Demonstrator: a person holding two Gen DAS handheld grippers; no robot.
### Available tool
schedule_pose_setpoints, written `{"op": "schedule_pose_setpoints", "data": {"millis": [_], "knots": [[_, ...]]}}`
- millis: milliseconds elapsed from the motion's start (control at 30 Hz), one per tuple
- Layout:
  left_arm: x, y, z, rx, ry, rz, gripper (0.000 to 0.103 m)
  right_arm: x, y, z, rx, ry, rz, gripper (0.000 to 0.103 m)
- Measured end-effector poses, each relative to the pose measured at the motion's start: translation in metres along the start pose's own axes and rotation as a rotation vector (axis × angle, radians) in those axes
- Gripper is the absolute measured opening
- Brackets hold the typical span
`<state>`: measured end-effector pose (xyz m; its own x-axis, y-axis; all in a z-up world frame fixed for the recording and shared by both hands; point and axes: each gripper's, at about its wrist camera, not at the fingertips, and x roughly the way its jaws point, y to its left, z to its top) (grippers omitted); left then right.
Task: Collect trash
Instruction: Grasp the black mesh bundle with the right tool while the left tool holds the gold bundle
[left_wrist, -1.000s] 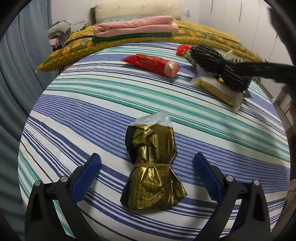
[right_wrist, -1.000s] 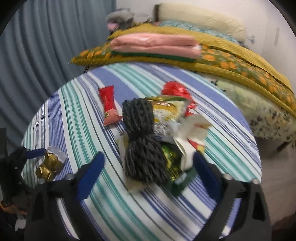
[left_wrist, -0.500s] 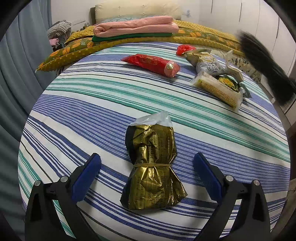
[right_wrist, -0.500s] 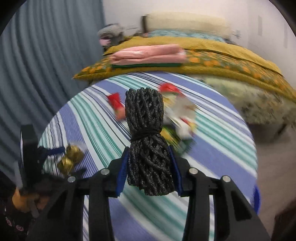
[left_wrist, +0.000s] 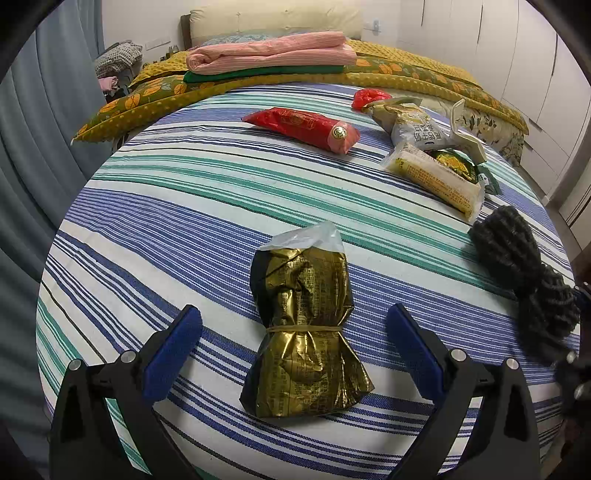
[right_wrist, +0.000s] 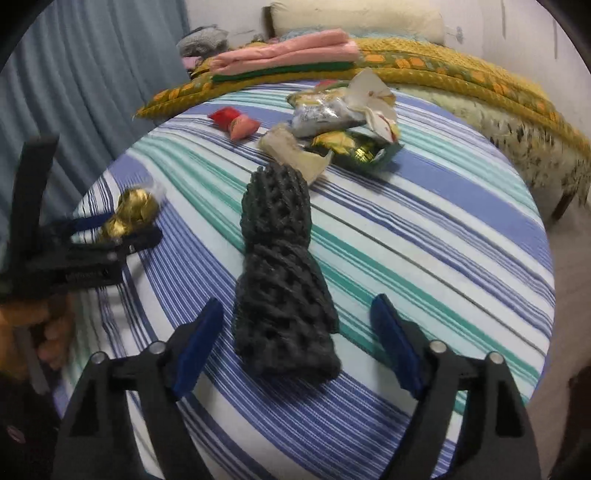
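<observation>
A gold foil wrapper, tied with a rubber band, lies on the striped round table between the open jaws of my left gripper. A black mesh bundle lies on the table between the open jaws of my right gripper; it also shows at the right in the left wrist view. A red wrapper and a pile of snack wrappers lie farther back. The left gripper and the gold wrapper show at the left of the right wrist view.
A bed with a yellow patterned quilt and folded pink and green cloths stands behind the table. Blue curtains hang at the left. White wardrobe doors are at the right.
My right gripper closed on the black mesh bundle, carried it from the wrapper pile to the table's near right side, and has now opened, leaving it on the table. The left gripper has not moved.
</observation>
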<state>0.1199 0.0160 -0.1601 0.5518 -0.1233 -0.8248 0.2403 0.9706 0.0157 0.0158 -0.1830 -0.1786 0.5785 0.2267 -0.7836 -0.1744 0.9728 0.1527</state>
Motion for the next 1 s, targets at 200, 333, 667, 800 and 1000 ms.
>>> {"op": "schedule_pose_setpoints", "data": {"millis": [200, 333, 667, 800, 1000], "knots": [[0.0001, 0.0003, 0.0002, 0.0, 0.0, 0.0, 0.098, 0.0063, 0.0097, -0.0049, -0.066, -0.004, -0.046, 0.09], [0.0001, 0.0002, 0.0002, 0.0, 0.0, 0.0, 0.098, 0.0076, 0.0103, -0.0043, -0.065, -0.004, -0.045, 0.09], [0.0001, 0.0002, 0.0003, 0.0, 0.0, 0.0, 0.098, 0.0066, 0.0096, -0.0061, -0.066, -0.004, -0.045, 0.09], [0.0001, 0.0002, 0.0003, 0.0, 0.0, 0.0, 0.098, 0.0065, 0.0097, -0.0065, -0.066, -0.004, -0.045, 0.09], [0.0003, 0.0003, 0.0004, 0.0, 0.0, 0.001, 0.098, 0.0077, 0.011, -0.0075, -0.065, -0.003, -0.044, 0.09]]}}
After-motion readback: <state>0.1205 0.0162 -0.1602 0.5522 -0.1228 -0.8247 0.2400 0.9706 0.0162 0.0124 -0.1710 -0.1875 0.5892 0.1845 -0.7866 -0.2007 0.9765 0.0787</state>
